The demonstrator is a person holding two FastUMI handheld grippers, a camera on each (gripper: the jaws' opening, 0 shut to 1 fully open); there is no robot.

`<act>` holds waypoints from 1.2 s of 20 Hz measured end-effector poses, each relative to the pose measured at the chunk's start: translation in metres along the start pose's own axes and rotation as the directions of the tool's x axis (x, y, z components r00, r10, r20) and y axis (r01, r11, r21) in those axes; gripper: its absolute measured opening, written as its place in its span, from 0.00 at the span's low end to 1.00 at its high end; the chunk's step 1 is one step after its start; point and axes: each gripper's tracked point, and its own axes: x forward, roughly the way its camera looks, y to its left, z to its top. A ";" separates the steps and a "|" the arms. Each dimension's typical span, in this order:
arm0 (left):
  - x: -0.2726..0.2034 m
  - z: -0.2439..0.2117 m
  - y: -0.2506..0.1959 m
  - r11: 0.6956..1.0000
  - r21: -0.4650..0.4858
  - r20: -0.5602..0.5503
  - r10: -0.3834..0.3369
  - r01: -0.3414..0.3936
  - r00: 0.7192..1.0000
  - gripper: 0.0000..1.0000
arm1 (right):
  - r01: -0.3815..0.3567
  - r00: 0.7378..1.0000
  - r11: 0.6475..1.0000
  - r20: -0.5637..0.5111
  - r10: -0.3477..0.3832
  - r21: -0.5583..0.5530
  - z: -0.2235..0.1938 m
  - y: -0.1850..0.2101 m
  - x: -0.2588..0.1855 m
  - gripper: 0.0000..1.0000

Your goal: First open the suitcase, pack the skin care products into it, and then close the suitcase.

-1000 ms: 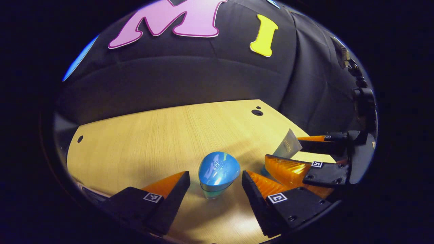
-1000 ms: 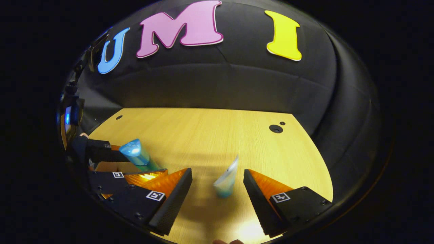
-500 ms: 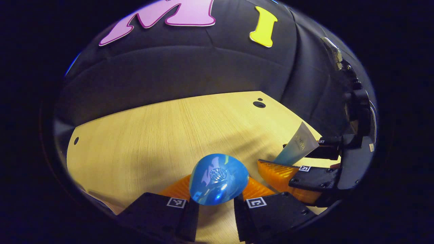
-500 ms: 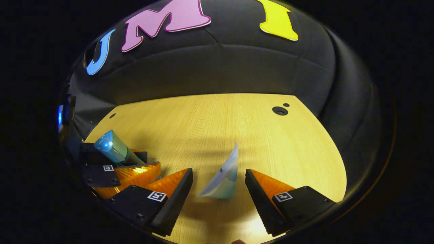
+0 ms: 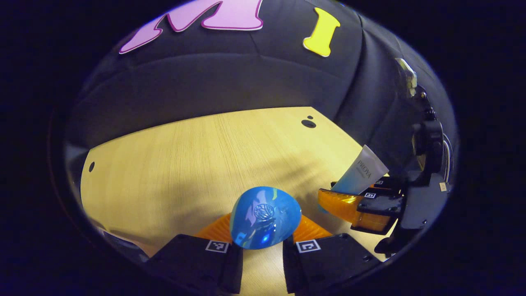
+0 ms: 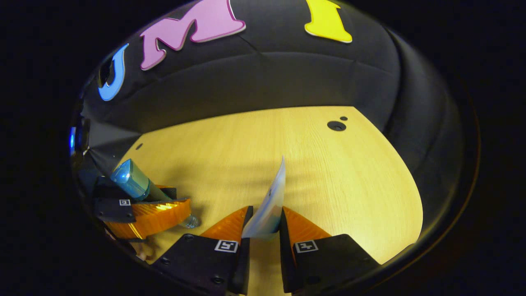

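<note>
In the left gripper view, a glossy blue bottle with a rounded, domed cap and an embossed emblem on top (image 5: 265, 217) sat low in the middle of the picture, over a pale wood-grain table (image 5: 197, 164). The left gripper (image 5: 263, 242) had its two fingers drawn in close, one pressing on each side of the bottle, so the bottle was pinched between them. Whether the bottle's base touched the table could not be told. To the right, farther off, the right gripper (image 5: 361, 193) held a flat, pale squeeze tube, white fading to light blue, with printed lettering (image 5: 359, 176); the tube leaned up and to the right.

In the right gripper view, the same pale squeeze tube (image 6: 271, 205) appeared edge-on as a thin, slightly curved blade rising from between the fingers, its crimped end uppermost. The right gripper (image 6: 263, 230) was nearly closed, both fingers pressing on the tube's lower part, above the wood-grain table (image 6: 328, 172). At the left edge, the left gripper (image 6: 144, 205) showed from the side, clamped on the blue-capped bottle (image 6: 131, 183), whose clear greenish body tilted up to the left. Its lower end poked out beneath the fingers, close to the table.
</note>
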 end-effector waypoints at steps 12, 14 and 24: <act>-0.236 -0.170 0.156 0.988 -0.033 -0.460 0.117 -0.149 0.880 0.45 | -0.245 0.959 0.960 0.111 0.261 -0.136 0.000 0.159 -0.157 0.35; -0.235 -0.224 0.163 0.978 -0.106 -0.597 0.082 -0.180 0.798 0.43 | -0.288 0.948 0.943 0.090 0.305 -0.164 -0.013 0.192 -0.176 0.35; -0.203 -0.290 0.177 0.900 -0.283 -0.728 0.023 -0.331 0.685 0.47 | -0.355 0.934 0.921 -0.112 0.340 -0.159 -0.083 0.260 -0.199 0.35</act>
